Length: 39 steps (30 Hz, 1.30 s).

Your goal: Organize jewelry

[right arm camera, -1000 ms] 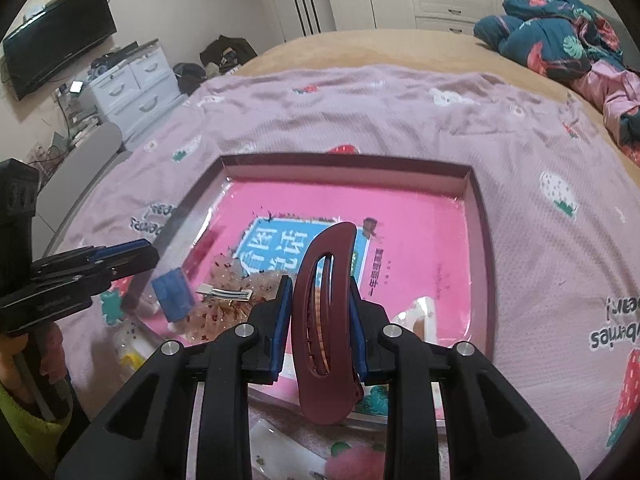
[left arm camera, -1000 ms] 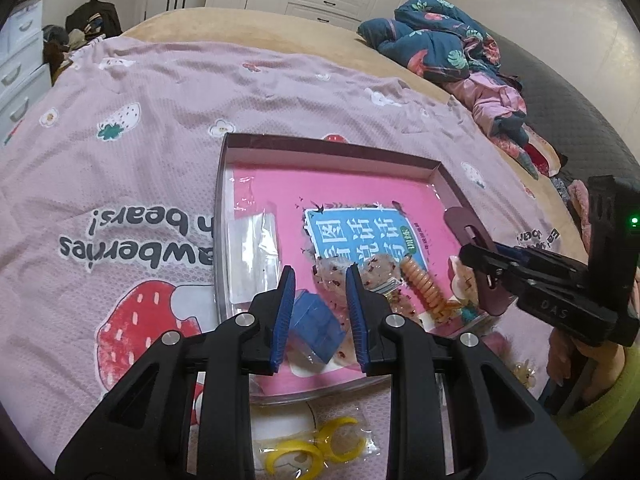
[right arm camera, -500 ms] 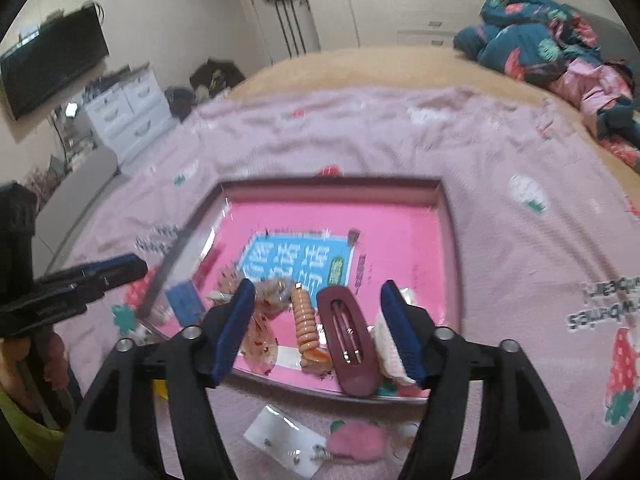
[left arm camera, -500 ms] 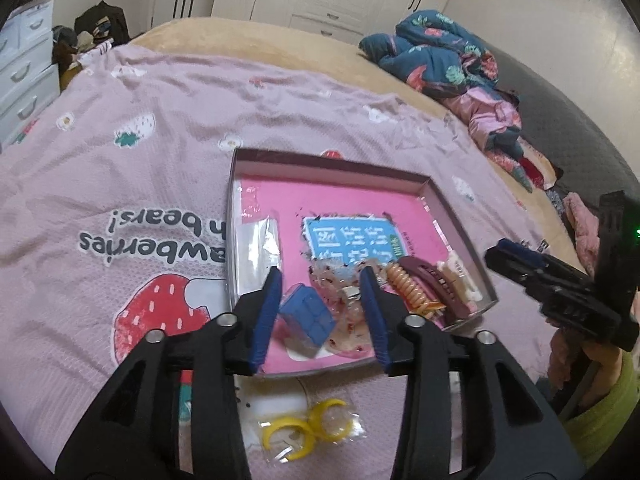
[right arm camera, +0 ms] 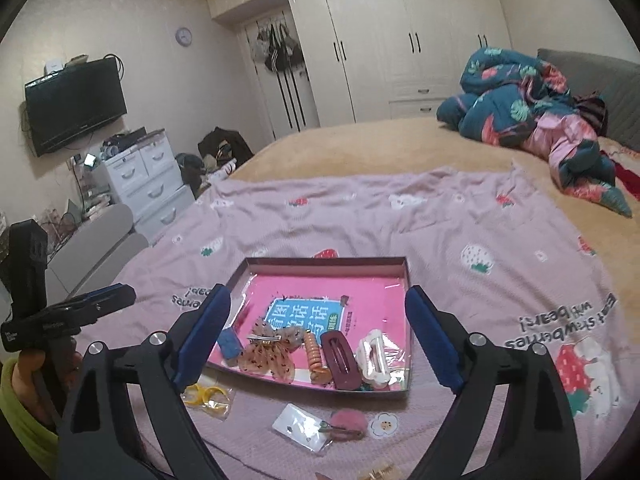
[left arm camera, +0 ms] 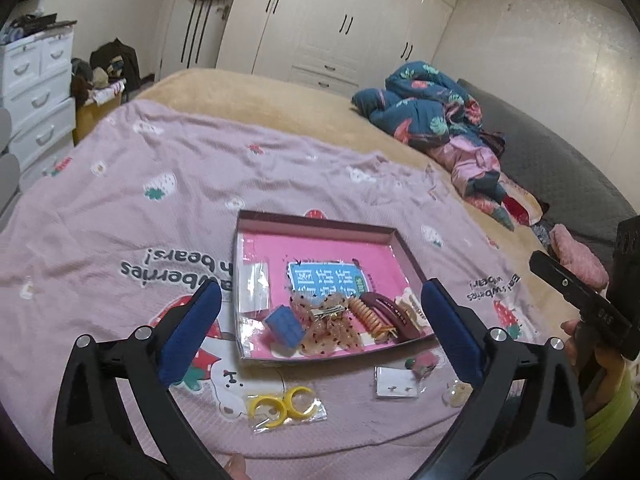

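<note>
A shallow box (left arm camera: 320, 225) (right arm camera: 408, 280) with a pink floor lies on the pink blanket. Along its near edge lie a blue cube (left arm camera: 285, 325) (right arm camera: 230, 343), a sheer dotted bow (left arm camera: 332, 326) (right arm camera: 268, 356), an orange spiral tie (left arm camera: 370, 316) (right arm camera: 316, 358), a maroon hair clip (left arm camera: 390, 312) (right arm camera: 340, 360) and a white claw clip (right arm camera: 374, 358). Outside the box lie bagged yellow rings (left arm camera: 282, 404) (right arm camera: 206, 394), an earring card (left arm camera: 394, 384) (right arm camera: 302, 424) and a pink pom clip (right arm camera: 346, 422). My left gripper (left arm camera: 320, 332) and right gripper (right arm camera: 318, 332) are open, empty, held back above the box's near edge.
A clear bag (left arm camera: 255, 286) lies at the box's left side. A heap of blue and pink bedding (left arm camera: 432, 116) (right arm camera: 528, 108) lies at the far right of the bed. White drawers (right arm camera: 148, 176) stand to the left of the bed.
The right gripper let go of the maroon hair clip, which now lies in the box. Both grippers opened wide and pulled back and up from the box.
</note>
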Each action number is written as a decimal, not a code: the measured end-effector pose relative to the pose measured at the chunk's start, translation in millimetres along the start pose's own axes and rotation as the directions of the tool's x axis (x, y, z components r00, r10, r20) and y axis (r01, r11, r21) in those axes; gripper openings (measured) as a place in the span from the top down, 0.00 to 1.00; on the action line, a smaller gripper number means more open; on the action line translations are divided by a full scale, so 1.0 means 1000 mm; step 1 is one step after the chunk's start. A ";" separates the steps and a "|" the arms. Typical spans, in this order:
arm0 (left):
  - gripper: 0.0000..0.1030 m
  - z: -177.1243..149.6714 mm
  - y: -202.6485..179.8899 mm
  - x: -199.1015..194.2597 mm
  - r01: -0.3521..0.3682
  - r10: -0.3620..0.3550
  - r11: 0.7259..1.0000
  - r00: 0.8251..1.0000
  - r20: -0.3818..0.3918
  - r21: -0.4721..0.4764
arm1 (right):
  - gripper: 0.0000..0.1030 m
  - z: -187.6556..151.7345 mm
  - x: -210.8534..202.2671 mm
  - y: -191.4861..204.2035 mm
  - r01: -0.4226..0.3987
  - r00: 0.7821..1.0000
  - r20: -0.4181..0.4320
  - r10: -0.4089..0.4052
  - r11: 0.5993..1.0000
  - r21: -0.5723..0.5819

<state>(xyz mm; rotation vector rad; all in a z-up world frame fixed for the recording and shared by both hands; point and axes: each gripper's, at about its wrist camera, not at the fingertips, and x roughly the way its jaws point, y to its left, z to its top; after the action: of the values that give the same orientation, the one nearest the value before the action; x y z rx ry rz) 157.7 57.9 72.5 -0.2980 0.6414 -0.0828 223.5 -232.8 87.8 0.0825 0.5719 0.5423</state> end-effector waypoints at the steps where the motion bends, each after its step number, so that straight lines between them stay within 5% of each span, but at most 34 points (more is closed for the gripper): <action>1: 0.09 0.000 0.000 -0.004 -0.002 0.002 1.000 1.000 0.007 0.000 | 0.13 0.000 -0.006 0.000 0.000 1.000 0.008 0.000 1.000 -0.001; 23: 0.09 -0.031 -0.008 -0.033 -0.007 0.007 1.000 1.000 0.001 0.019 | 0.10 -0.029 -0.043 0.005 0.021 1.000 0.009 -0.021 1.000 -0.012; 39: 0.09 -0.058 -0.010 -0.019 -0.002 0.004 1.000 0.997 -0.083 0.027 | 0.10 -0.062 -0.036 0.006 0.041 0.996 -0.077 -0.044 0.998 -0.039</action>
<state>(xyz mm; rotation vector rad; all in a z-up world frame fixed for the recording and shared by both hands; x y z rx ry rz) 107.7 37.2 42.7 -0.2690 0.7224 -0.1011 162.3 -250.5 54.8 0.0142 0.6377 0.5163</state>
